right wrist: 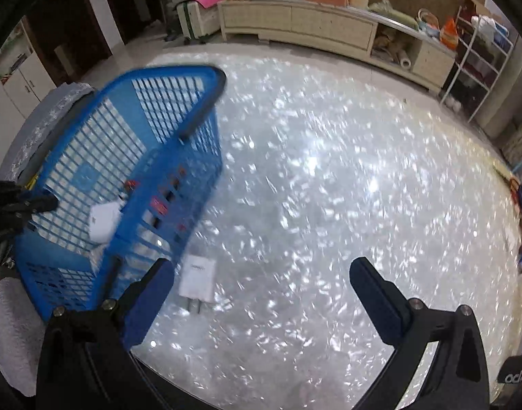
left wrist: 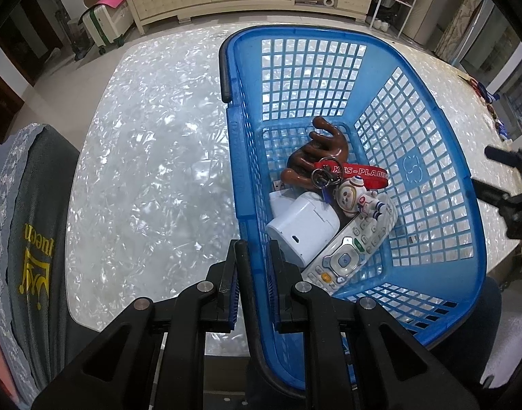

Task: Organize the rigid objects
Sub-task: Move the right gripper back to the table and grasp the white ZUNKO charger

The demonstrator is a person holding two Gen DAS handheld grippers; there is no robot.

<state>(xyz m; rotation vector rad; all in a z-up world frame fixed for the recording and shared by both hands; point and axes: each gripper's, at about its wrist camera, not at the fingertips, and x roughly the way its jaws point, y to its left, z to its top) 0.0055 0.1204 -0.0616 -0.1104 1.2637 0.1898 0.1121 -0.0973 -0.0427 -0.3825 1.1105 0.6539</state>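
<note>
A: Left gripper (left wrist: 253, 256) first. Its jaws are clamped on the near rim of the blue basket (left wrist: 442, 157), one finger outside the wall, one inside.

B: And the basket sits on the shiny desk (left wrist: 151, 157), tilted by the look of it from the right wrist view, though that picture is blurred.

A: What's inside?

B: A brown wooden piece (left wrist: 320, 152) at the far end of the floor. A red strap (left wrist: 358, 170) with key rings lies across it. Just beside that, a small astronaut figure (left wrist: 358, 200).

A: The figure rests on top of a white remote (left wrist: 349, 251), which runs diagonally toward the near corner.

B: And a white box (left wrist: 303, 227) touches the remote on its left side, close to the inner finger.

A: Now the right gripper (right wrist: 261, 283). Jaws wide apart, nothing between them but bare desk.

B: There's a white charger (right wrist: 197, 280) lying flat on the desk, just outside the basket wall, prongs pointing toward the camera.

A: It's just beside the right gripper's left finger, not between the two fingers.

B: From the left view the right gripper shows only as a dark shape at the right edge, beyond the basket.

A: Left of the desk, a chair (left wrist: 32, 225) with a grey cover and gold lettering.
</note>
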